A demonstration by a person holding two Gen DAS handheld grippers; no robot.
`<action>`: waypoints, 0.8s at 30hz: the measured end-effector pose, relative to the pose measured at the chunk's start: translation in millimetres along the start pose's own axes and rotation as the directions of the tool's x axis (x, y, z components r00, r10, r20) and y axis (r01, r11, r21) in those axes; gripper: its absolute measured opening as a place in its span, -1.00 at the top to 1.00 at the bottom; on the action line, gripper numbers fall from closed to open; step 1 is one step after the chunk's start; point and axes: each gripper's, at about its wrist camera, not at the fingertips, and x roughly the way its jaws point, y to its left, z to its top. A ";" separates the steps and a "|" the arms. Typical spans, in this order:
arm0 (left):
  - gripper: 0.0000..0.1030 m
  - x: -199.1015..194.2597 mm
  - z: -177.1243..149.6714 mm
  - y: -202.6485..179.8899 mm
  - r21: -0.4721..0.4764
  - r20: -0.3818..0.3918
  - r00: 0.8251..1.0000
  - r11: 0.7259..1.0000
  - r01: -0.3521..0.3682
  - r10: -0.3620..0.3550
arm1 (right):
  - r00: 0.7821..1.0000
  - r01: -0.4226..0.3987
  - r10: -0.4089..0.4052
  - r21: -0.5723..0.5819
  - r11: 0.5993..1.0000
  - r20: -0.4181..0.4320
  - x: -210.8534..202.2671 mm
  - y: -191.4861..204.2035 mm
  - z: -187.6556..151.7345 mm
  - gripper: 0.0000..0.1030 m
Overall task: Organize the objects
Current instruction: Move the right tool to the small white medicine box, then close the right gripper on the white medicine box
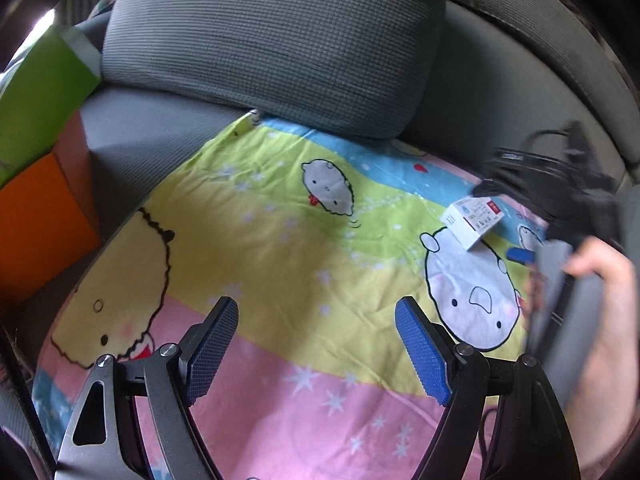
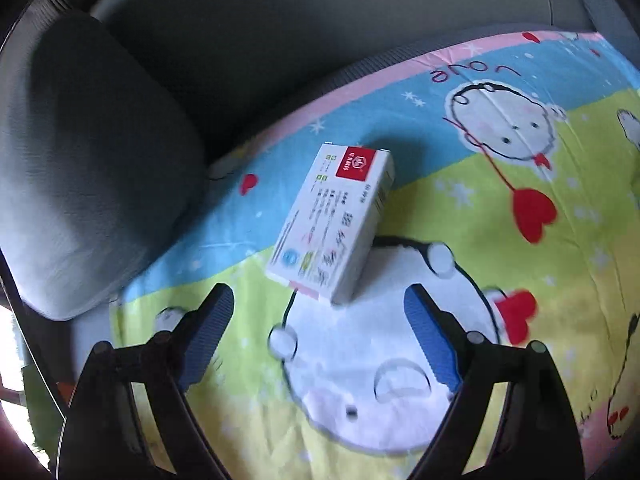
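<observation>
Both grippers' jaws open and empty, right gripper (image 2: 318,312) lined up just near of the white box (image 2: 332,226) on the soft cartoon blanket (image 2: 540,280); I risk pushing it skewed, then a corner-only pinch

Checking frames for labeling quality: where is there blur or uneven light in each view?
Left wrist view: the right gripper and hand smear with motion at the edge, window glare upper left. Right wrist view: slight blur on the white box, whose shadow falls behind it; grey cushion unevenly lit.
</observation>
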 end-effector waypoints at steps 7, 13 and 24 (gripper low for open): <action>-0.58 3.1 5.3 4.6 -0.020 -0.009 1.000 1.000 0.023 -0.024 | 0.996 0.090 -0.090 -0.084 0.992 0.002 34.1 15.3 5.6 -0.38; -0.58 5.2 4.4 6.1 -0.030 -0.018 1.000 0.999 0.017 -0.018 | 0.998 0.068 -0.069 -0.149 0.987 -0.005 29.1 6.2 -2.3 -0.20; -0.58 13.3 -3.4 -7.3 -0.026 -0.048 0.997 0.998 0.052 -0.053 | 0.994 -0.044 0.015 -0.279 0.959 -0.105 -48.6 -71.4 -60.8 -0.20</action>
